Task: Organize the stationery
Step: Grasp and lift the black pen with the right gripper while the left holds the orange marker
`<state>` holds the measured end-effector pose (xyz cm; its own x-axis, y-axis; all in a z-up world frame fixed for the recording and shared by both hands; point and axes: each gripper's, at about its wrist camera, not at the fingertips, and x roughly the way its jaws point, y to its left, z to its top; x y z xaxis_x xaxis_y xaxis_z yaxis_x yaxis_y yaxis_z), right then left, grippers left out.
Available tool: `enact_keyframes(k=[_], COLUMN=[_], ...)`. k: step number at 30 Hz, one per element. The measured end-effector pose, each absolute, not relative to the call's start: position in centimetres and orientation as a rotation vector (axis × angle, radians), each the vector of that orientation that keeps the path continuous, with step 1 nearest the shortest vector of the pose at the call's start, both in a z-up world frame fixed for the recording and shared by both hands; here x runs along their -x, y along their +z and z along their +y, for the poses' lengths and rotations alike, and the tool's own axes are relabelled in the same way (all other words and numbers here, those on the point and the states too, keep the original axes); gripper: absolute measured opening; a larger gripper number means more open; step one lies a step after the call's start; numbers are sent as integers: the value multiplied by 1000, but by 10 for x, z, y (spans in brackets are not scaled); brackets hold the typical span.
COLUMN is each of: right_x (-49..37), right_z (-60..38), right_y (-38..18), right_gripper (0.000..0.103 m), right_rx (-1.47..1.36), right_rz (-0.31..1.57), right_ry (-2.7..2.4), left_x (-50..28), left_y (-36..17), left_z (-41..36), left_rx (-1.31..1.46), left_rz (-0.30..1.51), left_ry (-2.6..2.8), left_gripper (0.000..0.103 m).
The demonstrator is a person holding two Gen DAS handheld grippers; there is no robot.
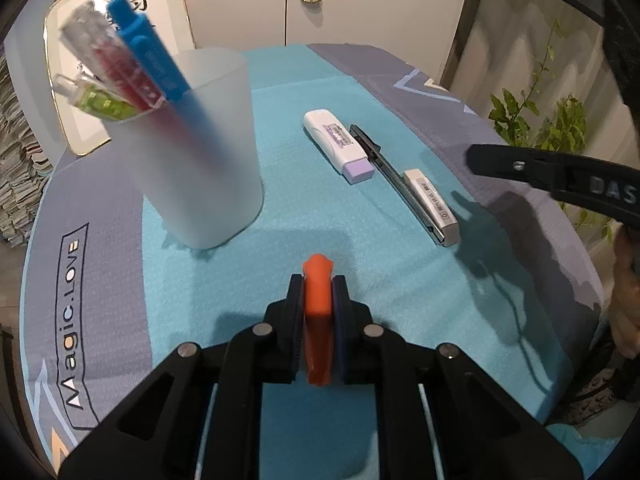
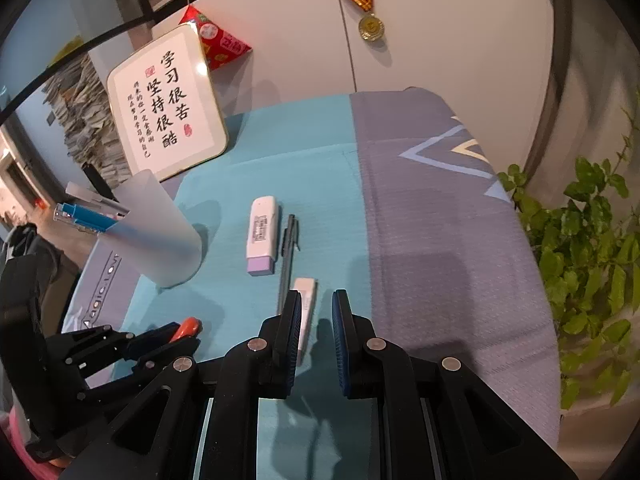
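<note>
My left gripper is shut on an orange marker, held above the teal cloth, in front of a frosted white cup. The cup holds a blue marker, a red one and a green one. To the right lie a white-and-purple eraser, a dark pen and a small white eraser. My right gripper is open, low over the small white eraser. The pen, the purple eraser and the cup lie beyond it.
A framed calligraphy board leans against the wall at the back left. A medal hangs on the wall. A green plant stands off the table's right edge. The cloth is grey-purple on the right.
</note>
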<state>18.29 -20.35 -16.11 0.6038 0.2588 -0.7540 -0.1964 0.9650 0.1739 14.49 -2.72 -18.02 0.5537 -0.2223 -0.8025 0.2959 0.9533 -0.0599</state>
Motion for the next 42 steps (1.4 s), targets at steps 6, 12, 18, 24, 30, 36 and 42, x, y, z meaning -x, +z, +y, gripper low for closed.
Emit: enact_keyframes(k=[6,12,18,24,30,36,42], right_x=[-192,-209,-221,-225,-225,-217,-178], right_z=[-177,-154,-155,-141,-129,-140,-147], right_y=[-169,-184,-190,-194,-199,-188,-176], right_gripper=[14,14,14,14,14,5,5], right_rx=[-36,69,80,197,313,215,150], right_rz=[923,955,966,954,935,945,963], right_ry=[314,249,223,227,244,275,390], left_x=[-134,-128,-122,-116,-103,-94,-99], left_y=[-173,-170,-168,-167,-158,-153,-155], left_z=[-11,5,7,11,17,21,20], left_rx=[-67,-38,-28,-17,-7,-3,8], left_rz=[906,888,874,870,853,847,852], left_ry=[-307,-298,-308,-307,-293,-286,-280], left_gripper=[11,11,11,11,11,11,11])
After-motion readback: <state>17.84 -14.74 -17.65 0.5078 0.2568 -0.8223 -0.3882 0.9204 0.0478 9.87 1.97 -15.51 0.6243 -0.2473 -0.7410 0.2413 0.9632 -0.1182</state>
